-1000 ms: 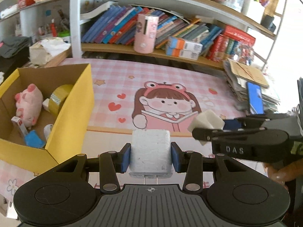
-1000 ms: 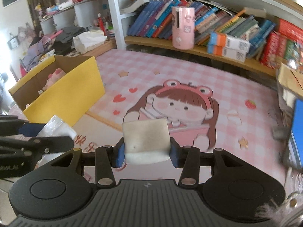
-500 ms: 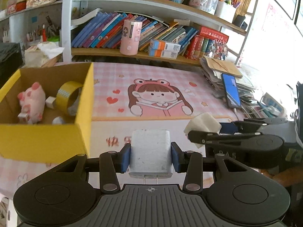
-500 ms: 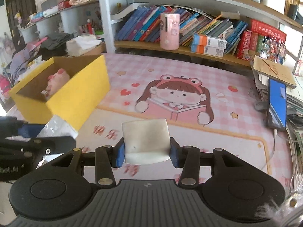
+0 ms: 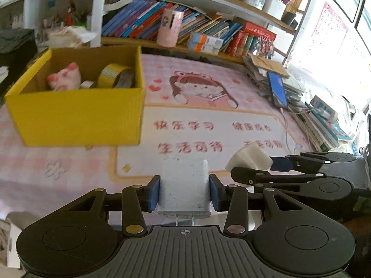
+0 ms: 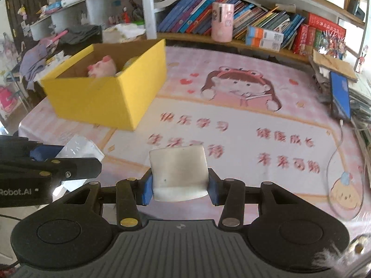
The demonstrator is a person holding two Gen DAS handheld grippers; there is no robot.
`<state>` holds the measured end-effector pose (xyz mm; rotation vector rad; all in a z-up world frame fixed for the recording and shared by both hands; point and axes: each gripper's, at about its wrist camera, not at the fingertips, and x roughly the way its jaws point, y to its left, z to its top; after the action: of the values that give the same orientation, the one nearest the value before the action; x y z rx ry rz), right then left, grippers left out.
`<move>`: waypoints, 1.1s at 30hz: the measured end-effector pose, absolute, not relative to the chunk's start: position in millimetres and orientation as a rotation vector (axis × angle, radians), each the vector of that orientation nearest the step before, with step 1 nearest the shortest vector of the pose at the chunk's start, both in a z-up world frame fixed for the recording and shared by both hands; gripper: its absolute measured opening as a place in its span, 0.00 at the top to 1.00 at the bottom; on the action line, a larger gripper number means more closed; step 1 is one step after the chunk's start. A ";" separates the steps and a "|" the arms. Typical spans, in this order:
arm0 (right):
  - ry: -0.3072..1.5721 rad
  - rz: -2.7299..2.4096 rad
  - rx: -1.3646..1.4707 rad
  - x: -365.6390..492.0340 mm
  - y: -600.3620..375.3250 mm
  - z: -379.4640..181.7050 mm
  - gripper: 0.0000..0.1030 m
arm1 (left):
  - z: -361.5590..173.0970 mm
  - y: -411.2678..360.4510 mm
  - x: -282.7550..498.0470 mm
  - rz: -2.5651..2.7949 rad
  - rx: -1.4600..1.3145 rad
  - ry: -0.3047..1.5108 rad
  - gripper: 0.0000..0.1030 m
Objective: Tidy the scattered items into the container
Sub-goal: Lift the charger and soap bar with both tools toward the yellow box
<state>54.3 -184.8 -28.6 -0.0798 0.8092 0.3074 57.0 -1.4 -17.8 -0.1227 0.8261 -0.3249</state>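
My left gripper (image 5: 184, 192) is shut on a white plug-in charger (image 5: 184, 183), prongs toward the camera, above the pink mat. The right gripper (image 6: 179, 186) is shut on a white foam block (image 6: 178, 169). In the left wrist view the right gripper (image 5: 252, 169) hangs just to the right with the foam block (image 5: 249, 157). In the right wrist view the left gripper (image 6: 76, 159) and charger (image 6: 78, 147) show at the left edge. The yellow cardboard box (image 5: 76, 115) (image 6: 102, 97) stands ahead to the left, holding a pink pig plush (image 5: 65, 78) and a tape roll (image 5: 111, 76).
A blue phone (image 6: 339, 95) with a white cable (image 6: 336, 157) lies on stacked books and papers at the right edge. Bookshelves with a pink cup (image 5: 169, 27) run along the back. A small white box (image 5: 11, 243) sits at the near left.
Both grippers have drawn back toward the near edge of the mat, still holding charger and foam. The yellow box now lies farther ahead, its front wall in view.
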 end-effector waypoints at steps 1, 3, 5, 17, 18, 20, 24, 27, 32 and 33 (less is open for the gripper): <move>0.810 0.313 -0.084 51.6 -180.2 -29.1 0.58 | -17.9 2.6 54.2 -0.315 -0.116 0.825 0.60; 0.810 0.328 -0.098 46.7 -170.6 -29.2 0.58 | -17.7 9.8 49.1 -0.297 -0.107 0.821 0.60; 0.809 0.341 -0.110 44.6 -162.1 -29.1 0.58 | -17.6 17.6 44.2 -0.282 -0.103 0.817 0.60; 0.824 0.455 -0.188 48.1 -111.5 -30.3 0.58 | -23.9 60.8 29.8 -0.154 -0.113 0.833 0.60; 0.826 0.463 -0.192 49.0 -107.6 -30.4 0.58 | -24.2 64.4 29.4 -0.145 -0.115 0.833 0.60; 0.826 0.479 -0.202 50.7 -100.2 -30.2 0.58 | -24.3 71.7 28.3 -0.133 -0.122 0.831 0.60; 0.828 0.514 -0.223 53.0 -84.4 -31.3 0.58 | -27.1 83.7 28.3 -0.107 -0.130 0.837 0.60; 0.843 0.537 -0.232 56.2 -74.6 -34.3 0.58 | -31.6 91.2 29.6 -0.084 -0.128 0.854 0.60; 0.847 0.572 -0.241 59.2 -63.0 -35.8 0.58 | -33.3 104.9 30.0 -0.056 -0.143 0.852 0.60; 0.844 0.578 -0.243 60.3 -61.4 -34.8 0.58 | -32.2 106.8 30.6 -0.051 -0.143 0.849 0.60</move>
<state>60.3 -61.4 -34.8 -0.2435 0.8439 0.5782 30.6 106.8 -32.2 -0.1431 0.8490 -0.0507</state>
